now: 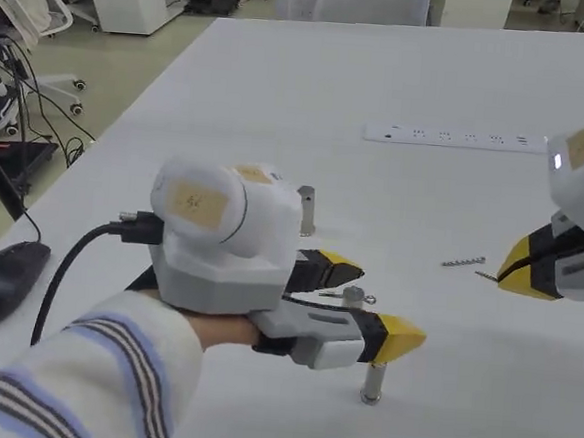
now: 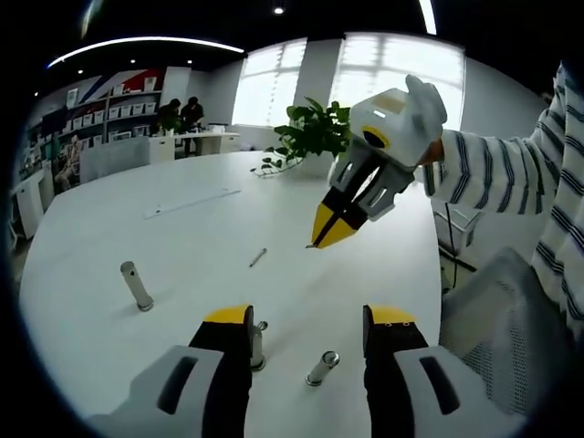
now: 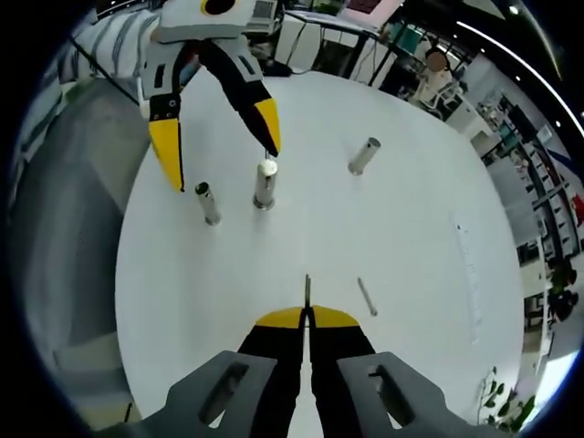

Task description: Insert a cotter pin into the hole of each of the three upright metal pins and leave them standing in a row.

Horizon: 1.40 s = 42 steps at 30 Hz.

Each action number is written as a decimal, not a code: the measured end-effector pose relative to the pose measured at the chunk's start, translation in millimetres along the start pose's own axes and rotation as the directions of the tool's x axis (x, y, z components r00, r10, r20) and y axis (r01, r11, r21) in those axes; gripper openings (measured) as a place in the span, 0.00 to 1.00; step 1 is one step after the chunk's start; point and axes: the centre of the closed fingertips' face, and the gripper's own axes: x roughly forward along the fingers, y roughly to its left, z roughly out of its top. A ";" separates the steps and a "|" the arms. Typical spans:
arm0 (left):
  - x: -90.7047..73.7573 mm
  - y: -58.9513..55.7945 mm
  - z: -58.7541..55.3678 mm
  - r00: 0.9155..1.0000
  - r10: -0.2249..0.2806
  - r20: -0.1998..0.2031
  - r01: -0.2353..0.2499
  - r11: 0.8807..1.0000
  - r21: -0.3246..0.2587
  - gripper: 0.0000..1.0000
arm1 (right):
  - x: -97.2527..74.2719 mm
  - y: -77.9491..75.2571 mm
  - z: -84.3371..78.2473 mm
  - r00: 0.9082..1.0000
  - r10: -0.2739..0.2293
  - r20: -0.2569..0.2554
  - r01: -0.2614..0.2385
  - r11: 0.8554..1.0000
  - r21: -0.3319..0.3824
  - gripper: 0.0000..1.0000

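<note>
Three upright metal pins stand on the white table (image 1: 280, 98): one at the back (image 1: 306, 210), one in the middle (image 1: 355, 298) and one at the front (image 1: 373, 382). My left gripper (image 1: 381, 305) is open, and its jaws straddle the middle pin (image 2: 257, 342) without touching it. A small cotter pin seems to sit in that pin's top. My right gripper (image 1: 503, 279) hovers to the right, shut on a thin cotter pin (image 3: 307, 290) that sticks out past its tips. From the right gripper view, the left gripper (image 3: 219, 160) hangs over two of the pins.
A loose cotter pin (image 1: 462, 261) lies on the table near the right gripper. A white power strip (image 1: 456, 138) lies further back. A black mouse (image 1: 2, 279) and cable sit at the left edge. Office chairs and people are in the background.
</note>
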 end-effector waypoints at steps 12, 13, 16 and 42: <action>24.8 -11.7 5.7 0.999 -0.042 -0.003 0.042 0.999 -0.020 0.34 | -5.3 20.2 6.0 0.999 -0.020 0.037 0.019 0.999 0.028 0.02; 25.9 -12.2 6.4 0.999 -0.044 -0.003 0.044 0.999 -0.021 0.33 | -5.7 21.2 6.9 0.999 -0.022 0.043 0.021 0.999 0.031 0.02; 29.9 -13.3 8.8 0.999 -0.047 -0.001 0.047 0.998 -0.029 0.31 | -6.7 24.4 10.0 0.998 -0.026 0.051 0.024 0.999 0.032 0.02; 42.1 -26.7 11.7 0.994 -0.112 -0.020 0.105 0.971 -0.216 0.10 | -14.5 37.1 25.3 0.994 -0.080 0.077 0.080 0.997 0.001 0.02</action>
